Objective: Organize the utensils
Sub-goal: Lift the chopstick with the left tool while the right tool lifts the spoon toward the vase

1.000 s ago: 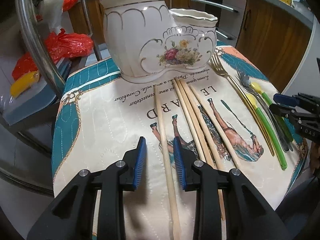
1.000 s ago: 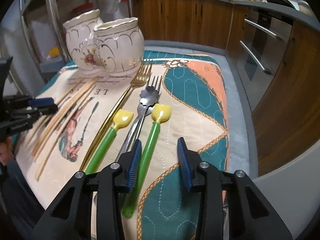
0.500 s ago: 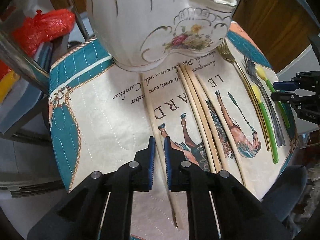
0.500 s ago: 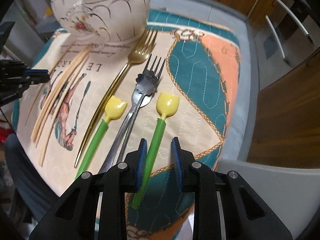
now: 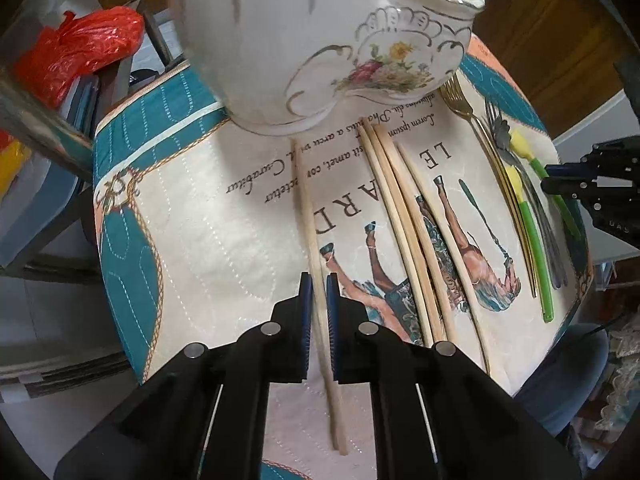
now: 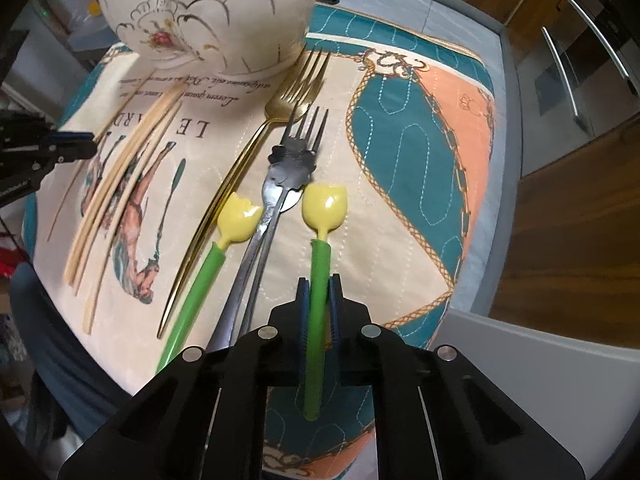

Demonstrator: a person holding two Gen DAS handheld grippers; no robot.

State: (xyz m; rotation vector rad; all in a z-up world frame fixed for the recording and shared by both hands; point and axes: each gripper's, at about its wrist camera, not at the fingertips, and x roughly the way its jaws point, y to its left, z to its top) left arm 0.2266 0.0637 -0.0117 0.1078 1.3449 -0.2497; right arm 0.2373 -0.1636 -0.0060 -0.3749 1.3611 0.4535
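Jaws of left gripper (image 5: 316, 292) clamped on lone chopstick (image 5: 310, 216); right gripper (image 6: 319, 296) jaws clamped on green-handled spoon (image 6: 320, 264)

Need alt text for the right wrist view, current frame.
The right gripper is shut on the green handle of a yellow-headed tulip spoon over a printed mat. To its left lie a second tulip spoon, a steel fork, a gold fork and chopsticks, with a white ceramic holder behind.
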